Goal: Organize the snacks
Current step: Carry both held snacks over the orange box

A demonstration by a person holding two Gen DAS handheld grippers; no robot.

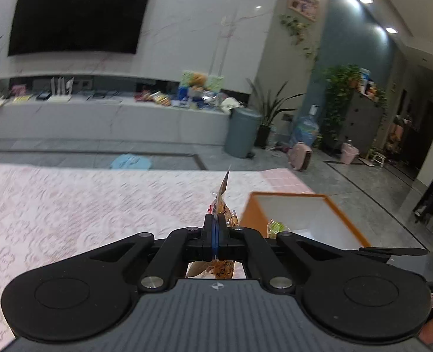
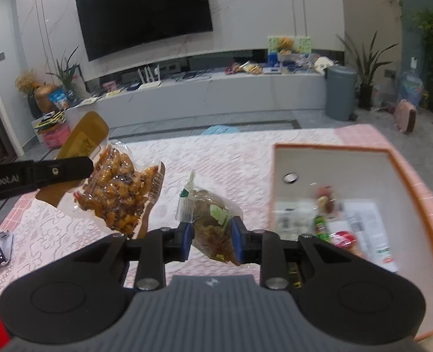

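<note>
Snacks hang in both grippers above the pink cloth [image 2: 231, 152]: left gripper [image 1: 216, 220] pinched tight on an orange packet [image 2: 116, 190], right gripper [image 2: 212, 234] clamped around a brown pouch [image 2: 213, 226]. Orange box [image 2: 280, 161] sits just right.

The left wrist camera sits just behind its own black fingers [image 1: 216, 228], raised over the pink tablecloth [image 1: 69, 205] and angled gently down, facing the wall television [image 1: 78, 14] across the room. The orange box [image 1: 345, 220] lies close on its right. The right wrist camera rides behind its own fingers [image 2: 212, 234] too, tilted down more steeply, nearly over the same box [image 2: 415, 176]. Both views share the cloth, the box, the television [image 2: 146, 8], the long low cabinet [image 1: 113, 117] and the grey bin [image 2: 341, 94]. The left gripper [image 2: 81, 165] pokes into the right view from the left edge.
</note>
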